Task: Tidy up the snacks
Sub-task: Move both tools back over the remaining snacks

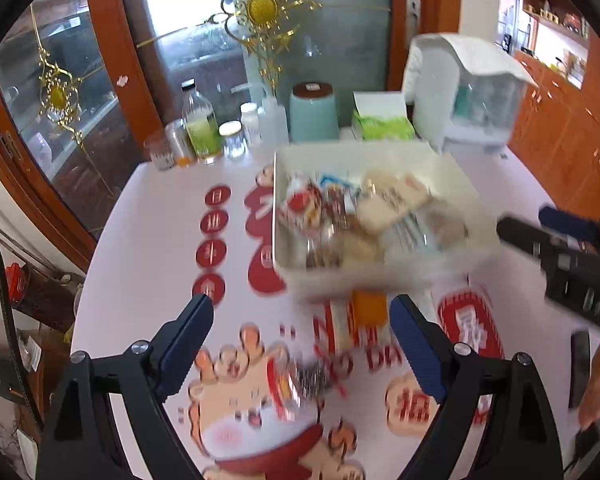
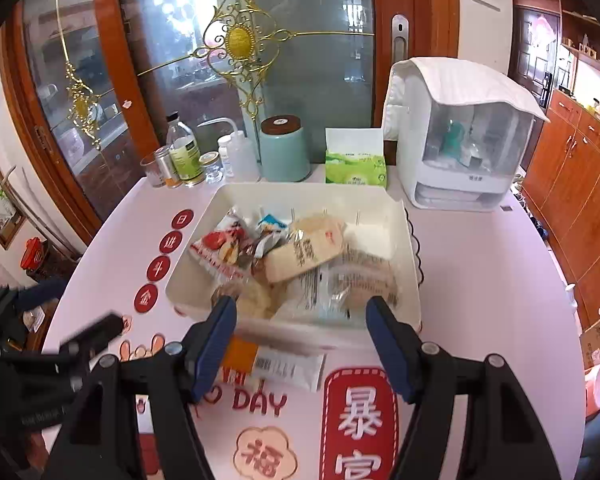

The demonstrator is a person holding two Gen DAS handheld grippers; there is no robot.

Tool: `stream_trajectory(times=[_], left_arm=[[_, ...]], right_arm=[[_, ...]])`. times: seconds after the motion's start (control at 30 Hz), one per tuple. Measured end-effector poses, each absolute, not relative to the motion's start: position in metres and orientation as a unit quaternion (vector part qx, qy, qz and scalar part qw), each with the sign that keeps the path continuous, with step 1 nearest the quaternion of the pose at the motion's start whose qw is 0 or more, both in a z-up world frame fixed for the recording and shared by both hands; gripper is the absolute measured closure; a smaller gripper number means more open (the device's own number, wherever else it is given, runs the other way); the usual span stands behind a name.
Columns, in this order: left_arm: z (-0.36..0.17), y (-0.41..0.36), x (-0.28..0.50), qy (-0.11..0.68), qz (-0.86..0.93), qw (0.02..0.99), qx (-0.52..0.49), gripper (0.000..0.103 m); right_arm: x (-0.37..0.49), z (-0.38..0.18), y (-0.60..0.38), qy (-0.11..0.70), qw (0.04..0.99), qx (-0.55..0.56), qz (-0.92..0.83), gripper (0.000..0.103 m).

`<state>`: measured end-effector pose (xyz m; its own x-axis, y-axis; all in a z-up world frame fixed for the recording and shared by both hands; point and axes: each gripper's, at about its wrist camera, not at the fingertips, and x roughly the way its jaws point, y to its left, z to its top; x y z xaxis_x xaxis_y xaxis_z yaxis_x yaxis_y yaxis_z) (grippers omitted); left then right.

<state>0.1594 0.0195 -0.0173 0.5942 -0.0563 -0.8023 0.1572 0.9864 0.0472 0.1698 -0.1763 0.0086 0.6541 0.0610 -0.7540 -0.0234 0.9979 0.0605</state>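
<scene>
My left hand-held gripper hangs spread over the bench, nothing between its blue pads, and a small red-and-clear snack packet lies blurred on the cartoon print just below it. My right hand-held gripper is spread too, empty, poised at the near wall of the white tray, where most of the wrapped snacks are heaped. One orange-and-white bar lies outside the tray, touching its near wall, its left end hidden behind my finger; only a barcode shows on it. Wrapper print is too small to read. The bench cover reads "DAY" in part, beside red Chinese characters. Behind the tray stand bottles, a teal canister, a green tissue pack and a white covered appliance, against a gilt-trimmed glass door.
</scene>
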Motion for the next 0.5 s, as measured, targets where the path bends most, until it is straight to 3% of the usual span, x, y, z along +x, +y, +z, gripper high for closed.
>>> stream_trajectory(times=[0.5], left_arm=[[-0.126,0.053,0.052,0.548,-0.055,0.834,0.035,0.014]], right_arm=[[0.083,-0.071,-0.171,0.474,0.878,0.051,0.043,0.035]])
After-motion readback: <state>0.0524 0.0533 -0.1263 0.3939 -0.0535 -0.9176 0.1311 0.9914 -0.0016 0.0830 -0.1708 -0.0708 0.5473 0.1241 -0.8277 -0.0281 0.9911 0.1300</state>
